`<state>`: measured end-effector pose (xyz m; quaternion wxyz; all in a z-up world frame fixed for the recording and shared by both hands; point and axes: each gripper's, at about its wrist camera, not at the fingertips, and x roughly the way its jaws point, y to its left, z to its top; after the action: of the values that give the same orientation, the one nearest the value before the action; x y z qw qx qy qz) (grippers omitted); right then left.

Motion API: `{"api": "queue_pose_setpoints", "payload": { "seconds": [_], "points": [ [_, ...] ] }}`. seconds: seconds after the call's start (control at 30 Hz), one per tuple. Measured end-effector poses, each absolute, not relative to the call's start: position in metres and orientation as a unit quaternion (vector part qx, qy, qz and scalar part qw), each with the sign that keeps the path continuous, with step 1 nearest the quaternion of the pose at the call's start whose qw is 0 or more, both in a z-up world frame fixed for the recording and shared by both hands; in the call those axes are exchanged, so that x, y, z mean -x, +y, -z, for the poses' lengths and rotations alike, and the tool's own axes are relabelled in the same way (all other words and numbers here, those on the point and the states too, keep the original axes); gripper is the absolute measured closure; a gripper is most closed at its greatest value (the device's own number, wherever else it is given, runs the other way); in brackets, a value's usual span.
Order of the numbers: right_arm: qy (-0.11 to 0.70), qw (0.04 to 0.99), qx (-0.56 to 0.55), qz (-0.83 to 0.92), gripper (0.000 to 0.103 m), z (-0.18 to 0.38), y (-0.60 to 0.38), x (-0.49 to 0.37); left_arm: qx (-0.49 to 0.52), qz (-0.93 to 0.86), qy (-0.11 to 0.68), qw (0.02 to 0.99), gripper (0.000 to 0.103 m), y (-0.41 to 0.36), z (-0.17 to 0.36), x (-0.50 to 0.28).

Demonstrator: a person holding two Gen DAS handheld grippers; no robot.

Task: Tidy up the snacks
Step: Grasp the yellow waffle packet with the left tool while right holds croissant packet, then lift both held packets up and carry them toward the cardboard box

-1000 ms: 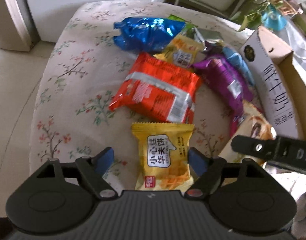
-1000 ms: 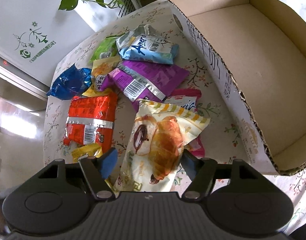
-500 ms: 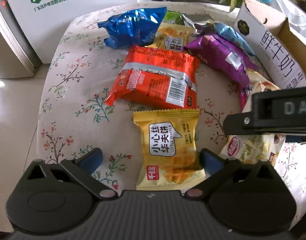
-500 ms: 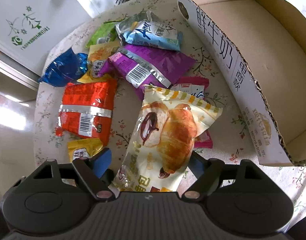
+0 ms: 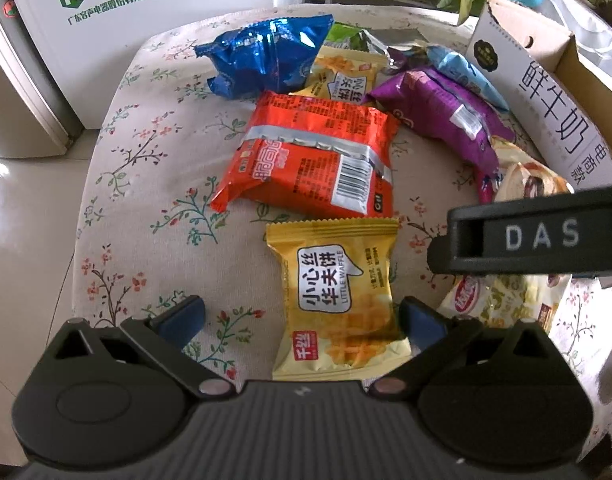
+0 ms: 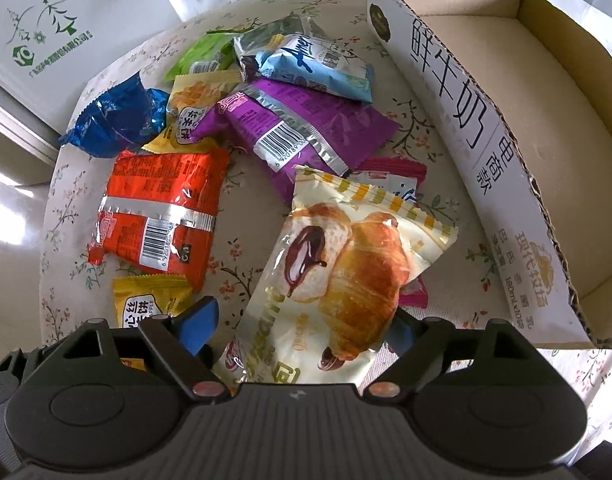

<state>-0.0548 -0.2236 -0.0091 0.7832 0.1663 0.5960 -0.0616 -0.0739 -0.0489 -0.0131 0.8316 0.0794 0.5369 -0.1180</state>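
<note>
Several snack packets lie on a round flowered table (image 5: 146, 184). My left gripper (image 5: 302, 320) is open, its fingers on either side of a yellow waffle packet (image 5: 337, 300) that lies flat; the right finger is close to the packet's edge. My right gripper (image 6: 302, 324) is open around the near end of a cream croissant packet (image 6: 345, 264) lying on the table. An open cardboard box (image 6: 505, 128) stands at the right. The right gripper's body (image 5: 533, 236) shows in the left wrist view, over the croissant packet (image 5: 521, 176).
An orange-red packet (image 5: 317, 160), a blue foil bag (image 5: 266, 56), a purple packet (image 6: 298, 132), a light blue packet (image 6: 317, 64), a green packet (image 6: 202, 56) and a second yellow packet (image 5: 345, 76) lie behind. A pink packet (image 6: 389, 176) lies under the croissant packet. A white appliance (image 5: 118, 4) stands beyond the table.
Both grippers have come lower and closer to the table. The left gripper's jaws have spread wider around the waffle packet. The right gripper has moved across the left wrist view.
</note>
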Motion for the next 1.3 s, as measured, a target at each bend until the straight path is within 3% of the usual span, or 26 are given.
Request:
{"api": "queue_pose_setpoints", "payload": {
  "seconds": [0.27, 0.53, 0.63, 0.7, 0.8, 1.3],
  "points": [
    [0.594, 0.79, -0.142, 0.056, 0.013, 0.011, -0.217, 0.055, -0.088, 0.127, 0.53, 0.834, 0.0, -0.051, 0.013, 0.074],
    [0.589, 0.796, -0.127, 0.051, 0.02, 0.011, -0.22, 0.06, -0.081, 0.128, 0.514, 0.845, 0.002, -0.048, 0.013, 0.08],
    [0.587, 0.798, -0.13, 0.049, 0.026, 0.008, -0.225, 0.064, -0.079, 0.131, 0.502, 0.851, 0.012, -0.048, 0.01, 0.084],
    [0.585, 0.799, -0.132, 0.042, 0.032, 0.006, -0.228, 0.066, -0.075, 0.13, 0.494, 0.856, 0.034, -0.047, 0.006, 0.087],
    [0.582, 0.801, -0.136, 0.031, 0.038, 0.003, -0.232, 0.071, -0.059, 0.115, 0.488, 0.863, 0.053, -0.039, 0.002, 0.088],
    [0.551, 0.82, -0.153, -0.033, 0.045, -0.028, -0.247, 0.101, 0.026, 0.079, 0.483, 0.872, 0.055, -0.007, -0.011, 0.104]
  ]
}}
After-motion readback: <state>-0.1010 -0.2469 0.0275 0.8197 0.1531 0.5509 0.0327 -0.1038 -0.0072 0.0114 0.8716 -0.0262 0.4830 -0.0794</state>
